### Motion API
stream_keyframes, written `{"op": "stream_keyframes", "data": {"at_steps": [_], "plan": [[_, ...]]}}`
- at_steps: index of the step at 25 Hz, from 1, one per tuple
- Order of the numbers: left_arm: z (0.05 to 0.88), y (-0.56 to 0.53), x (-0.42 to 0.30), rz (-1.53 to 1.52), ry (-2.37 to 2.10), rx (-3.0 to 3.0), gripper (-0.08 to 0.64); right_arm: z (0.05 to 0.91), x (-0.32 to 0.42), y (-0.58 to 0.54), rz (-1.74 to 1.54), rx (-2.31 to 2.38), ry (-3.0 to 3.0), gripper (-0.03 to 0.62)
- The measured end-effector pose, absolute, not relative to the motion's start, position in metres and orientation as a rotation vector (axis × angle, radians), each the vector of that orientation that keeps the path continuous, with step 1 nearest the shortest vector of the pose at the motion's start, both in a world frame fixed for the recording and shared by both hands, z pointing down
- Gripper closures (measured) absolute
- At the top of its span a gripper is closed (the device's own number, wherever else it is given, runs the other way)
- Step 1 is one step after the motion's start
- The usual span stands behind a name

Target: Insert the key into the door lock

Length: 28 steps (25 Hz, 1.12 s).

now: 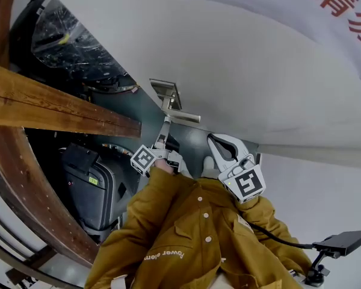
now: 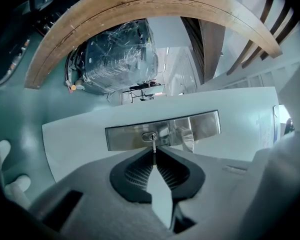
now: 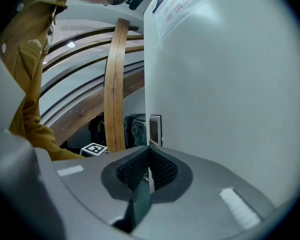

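Note:
A silver lock plate (image 2: 162,130) with a small keyhole (image 2: 149,136) sits on the edge of the white door (image 2: 90,149). My left gripper (image 2: 154,149) is shut on a thin metal key (image 2: 153,145). The key's tip pokes out between the pads, right under the keyhole; I cannot tell if it touches. In the head view the left gripper (image 1: 164,132) reaches up to the lock plate (image 1: 166,93), just beside the door handle (image 1: 185,117). My right gripper (image 1: 212,138) hangs to its right, close to the door face, jaws together with nothing held (image 3: 149,150).
A curved wooden beam (image 1: 54,104) runs along the left. Behind it stand a plastic-wrapped machine (image 2: 121,56) and a dark case (image 1: 90,185). The person's mustard jacket sleeves (image 1: 192,233) fill the lower head view. A black stand (image 1: 343,242) is at the lower right.

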<state>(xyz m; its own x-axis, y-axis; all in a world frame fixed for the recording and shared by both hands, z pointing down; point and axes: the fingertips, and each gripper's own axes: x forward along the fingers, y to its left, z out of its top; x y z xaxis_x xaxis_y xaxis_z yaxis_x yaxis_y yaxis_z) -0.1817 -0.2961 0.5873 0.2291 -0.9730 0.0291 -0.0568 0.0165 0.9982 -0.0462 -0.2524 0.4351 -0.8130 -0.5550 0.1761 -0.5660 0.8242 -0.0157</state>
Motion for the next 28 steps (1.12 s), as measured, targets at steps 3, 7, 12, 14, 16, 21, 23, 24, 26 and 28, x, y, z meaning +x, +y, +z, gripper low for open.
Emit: {"op": "stream_keyframes", "data": {"at_steps": [3, 7, 12, 14, 16, 21, 23, 24, 26, 28], "plan": [[0.586, -0.302, -0.182, -1.011, -1.062, 1.329, 0.534, 0.432, -0.05, -0.254, 0.067, 0.881, -2.86, 0.586], [0.589, -0.302, -0.181, -1.017, -1.048, 1.314, 0.534, 0.436, -0.049, -0.255, 0.073, 0.886, -2.85, 0.586], [0.593, -0.304, -0.185, -1.02, -1.055, 1.302, 0.535, 0.438, -0.052, -0.254, 0.076, 0.874, -2.85, 0.587], [0.595, -0.308, -0.186, -1.013, -1.058, 1.306, 0.535, 0.439, -0.052, -0.256, 0.077, 0.874, -2.851, 0.586], [0.595, -0.312, -0.186, -1.008, -1.052, 1.304, 0.534, 0.44, -0.051, -0.256, 0.079, 0.872, -2.85, 0.586], [0.599, -0.317, -0.186, -1.031, -1.034, 1.278, 0.534, 0.44, -0.051, -0.257, 0.076, 0.862, -2.839, 0.586], [0.599, -0.32, -0.186, -1.034, -1.018, 1.278, 0.534, 0.439, -0.051, -0.258, 0.057, 0.854, -2.84, 0.586], [0.599, -0.322, -0.187, -1.024, -1.013, 1.288, 0.533, 0.439, -0.05, -0.258, 0.05, 0.849, -2.842, 0.587], [0.6, -0.326, -0.187, -1.003, -1.0, 1.303, 0.533, 0.438, -0.05, -0.257, 0.042, 0.839, -2.843, 0.586], [0.6, -0.33, -0.187, -0.988, -0.987, 1.311, 0.532, 0.438, -0.052, -0.255, 0.038, 0.826, -2.844, 0.586]]}}
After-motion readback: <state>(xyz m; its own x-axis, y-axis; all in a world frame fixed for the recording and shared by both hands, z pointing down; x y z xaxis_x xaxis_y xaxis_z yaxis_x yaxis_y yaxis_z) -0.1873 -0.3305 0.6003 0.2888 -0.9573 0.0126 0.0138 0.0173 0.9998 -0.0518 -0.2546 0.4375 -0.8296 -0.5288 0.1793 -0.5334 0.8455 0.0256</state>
